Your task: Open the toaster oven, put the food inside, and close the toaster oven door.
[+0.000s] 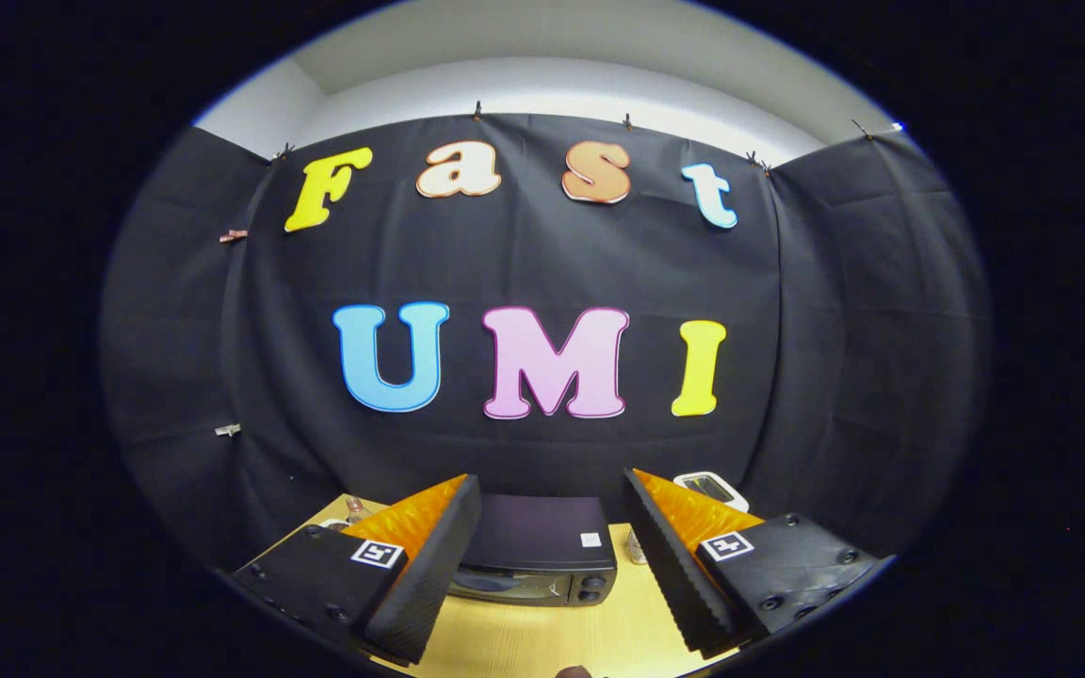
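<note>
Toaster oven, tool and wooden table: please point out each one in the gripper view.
toaster oven (pixel 538 535), gripper view, on its dark top panel.
tool (pixel 552 556), gripper view, open, midway between its fingertips.
wooden table (pixel 542 636), gripper view, bare surface before the oven.

Toaster oven (pixel 542 557) sides hidden behind claw (pixel 552 556) fingers (pixel 429 565).

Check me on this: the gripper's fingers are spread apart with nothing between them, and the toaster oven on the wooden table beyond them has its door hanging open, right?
Not quite. The toaster oven has its door closed, flat against the front, as the gripper view shows. The rest holds: the gripper has its fingers spread with nothing between them, and the oven sits on the wooden table beyond them.
</note>
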The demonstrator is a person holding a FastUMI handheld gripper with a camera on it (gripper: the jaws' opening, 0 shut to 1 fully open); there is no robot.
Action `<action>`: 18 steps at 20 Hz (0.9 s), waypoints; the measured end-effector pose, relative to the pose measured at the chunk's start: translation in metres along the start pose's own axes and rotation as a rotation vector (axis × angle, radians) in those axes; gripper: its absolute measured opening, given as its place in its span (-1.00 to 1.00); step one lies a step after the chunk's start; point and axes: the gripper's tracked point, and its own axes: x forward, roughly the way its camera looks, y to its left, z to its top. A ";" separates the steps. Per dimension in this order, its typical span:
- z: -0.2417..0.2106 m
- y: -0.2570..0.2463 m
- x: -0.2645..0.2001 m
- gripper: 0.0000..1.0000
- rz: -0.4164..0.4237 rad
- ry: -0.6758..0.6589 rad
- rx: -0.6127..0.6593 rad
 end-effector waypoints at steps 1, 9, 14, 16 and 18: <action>0.006 -0.002 -0.009 0.96 0.004 -0.005 0.012; 0.030 -0.044 -0.050 0.96 -0.045 -0.039 -0.044; 0.027 -0.051 -0.046 0.96 -0.036 -0.044 -0.042; 0.027 -0.048 -0.042 0.97 -0.022 -0.039 -0.018; 0.025 -0.052 -0.036 0.96 -0.028 -0.037 -0.020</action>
